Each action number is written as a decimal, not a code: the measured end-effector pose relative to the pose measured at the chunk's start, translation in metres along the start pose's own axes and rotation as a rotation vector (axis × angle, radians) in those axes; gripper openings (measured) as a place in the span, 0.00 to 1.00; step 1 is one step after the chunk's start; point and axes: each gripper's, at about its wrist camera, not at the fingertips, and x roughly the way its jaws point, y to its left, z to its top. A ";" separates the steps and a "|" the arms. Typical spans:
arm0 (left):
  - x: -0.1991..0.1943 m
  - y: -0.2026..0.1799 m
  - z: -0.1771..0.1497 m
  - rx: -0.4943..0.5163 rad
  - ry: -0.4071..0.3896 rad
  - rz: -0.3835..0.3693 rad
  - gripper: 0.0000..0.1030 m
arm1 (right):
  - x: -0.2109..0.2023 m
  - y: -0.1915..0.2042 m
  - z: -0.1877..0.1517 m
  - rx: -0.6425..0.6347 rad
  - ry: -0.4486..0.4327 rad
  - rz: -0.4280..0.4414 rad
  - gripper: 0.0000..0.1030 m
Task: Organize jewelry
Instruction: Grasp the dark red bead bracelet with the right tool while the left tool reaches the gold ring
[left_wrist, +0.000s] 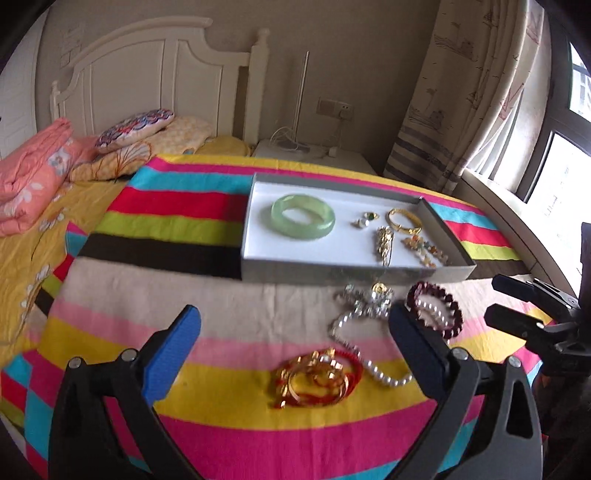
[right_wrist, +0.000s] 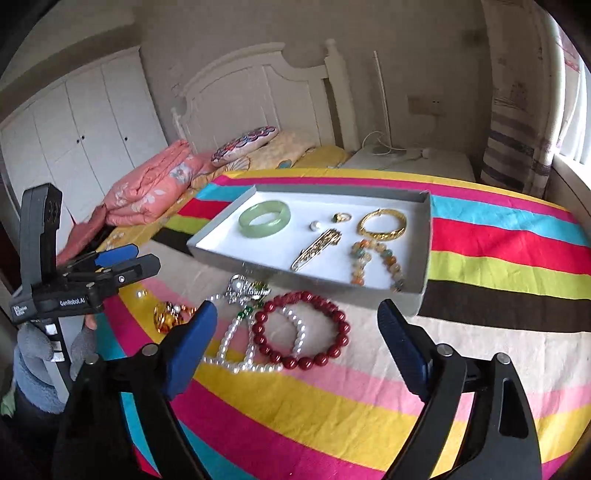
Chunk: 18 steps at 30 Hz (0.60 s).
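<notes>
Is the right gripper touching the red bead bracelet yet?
Apart. In the right wrist view, the open right gripper hovers with both fingers clear of the red bead bracelet, striped cloth visible between.

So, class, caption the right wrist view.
Open right gripper hovers over red bead bracelet, before the jewelry tray.

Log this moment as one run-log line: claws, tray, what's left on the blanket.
left claw open, empty | right claw open, empty | tray holds green bangle | red bead bracelet on blanket
</notes>
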 end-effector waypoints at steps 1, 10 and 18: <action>0.002 0.003 -0.008 -0.003 0.017 0.000 0.98 | 0.005 0.010 -0.004 -0.049 0.025 -0.012 0.69; 0.004 0.009 -0.027 -0.012 0.025 -0.049 0.98 | 0.034 0.039 -0.022 -0.239 0.134 -0.085 0.46; 0.004 0.008 -0.030 0.010 0.024 -0.161 0.98 | 0.047 0.049 -0.026 -0.324 0.180 -0.121 0.43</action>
